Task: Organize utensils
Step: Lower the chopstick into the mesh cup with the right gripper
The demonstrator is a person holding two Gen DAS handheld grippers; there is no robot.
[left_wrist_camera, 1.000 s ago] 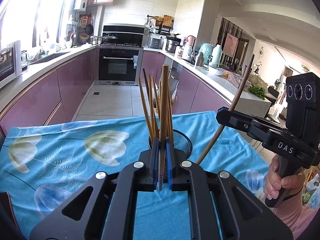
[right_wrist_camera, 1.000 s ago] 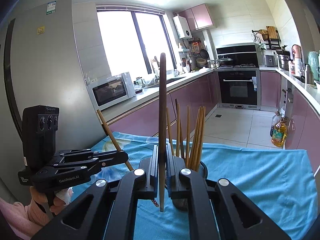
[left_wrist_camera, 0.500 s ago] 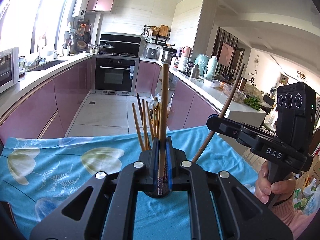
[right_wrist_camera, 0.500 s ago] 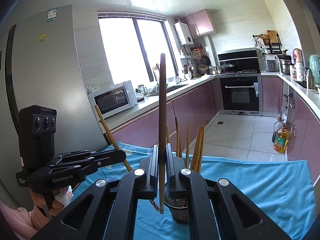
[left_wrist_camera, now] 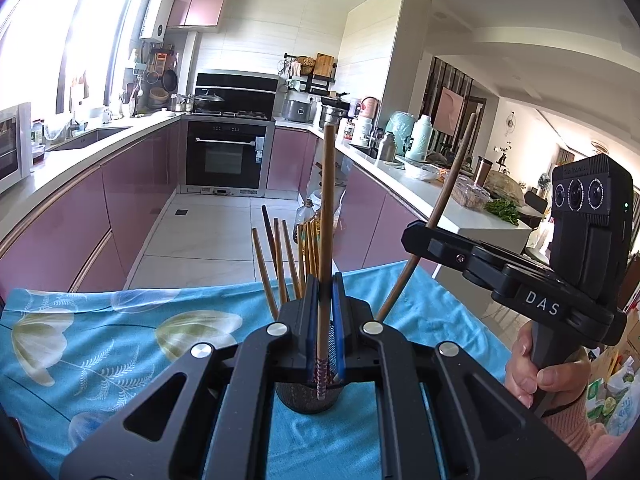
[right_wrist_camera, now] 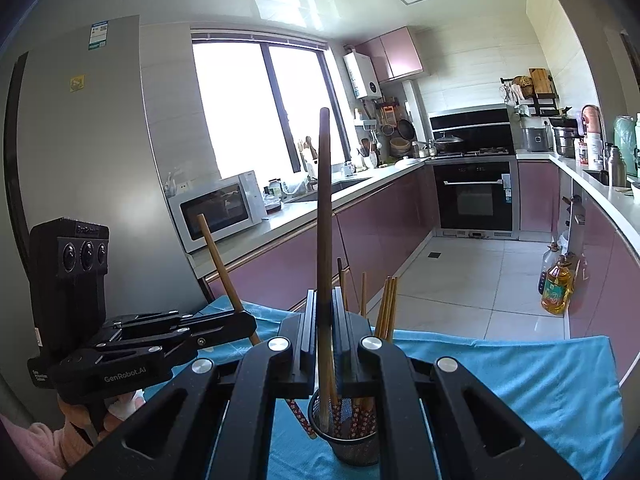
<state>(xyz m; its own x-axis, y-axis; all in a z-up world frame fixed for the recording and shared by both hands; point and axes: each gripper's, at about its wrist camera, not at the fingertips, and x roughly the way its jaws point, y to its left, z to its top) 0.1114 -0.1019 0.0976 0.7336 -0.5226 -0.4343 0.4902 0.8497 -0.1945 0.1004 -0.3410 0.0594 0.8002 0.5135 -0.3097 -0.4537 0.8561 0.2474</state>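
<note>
— Right, starting on the left: the left gripper point(left_wrist_camera: 325, 312) is clamped tight on a light wooden chopstick point(left_wrist_camera: 327, 216), held almost upright, its patterned end poking out below the jaws.

— And where's that hanging?

— Just over the black mesh holder point(left_wrist_camera: 308, 394), which stands on the blue flowered cloth point(left_wrist_camera: 100, 340) toward its far edge. More chopsticks point(left_wrist_camera: 280, 264) are fanned out in the holder already, leaning left.

— Now the other side?

— The right gripper point(right_wrist_camera: 323, 332) is pinched shut on a darker chopstick point(right_wrist_camera: 324, 208), also standing close to vertical. Its lower tip sits inside the holder point(right_wrist_camera: 352, 440) mouth, from the right wrist view, next to the flower-patterned ends there. Whether it touches the bottom, can't tell.

— Both hands visible?

— From the left wrist view, yes, a hand point(left_wrist_camera: 540, 376) in a pink sleeve wraps the right gripper's handle at the cloth's right edge. From the right wrist view the other hand is low at the left edge, mostly hidden behind the left gripper's body.

— Anything beyond the cloth?

— Pink cabinets, an oven point(right_wrist_camera: 474, 192) at the far end, a microwave point(right_wrist_camera: 218, 208) on the worktop by the window.
</note>
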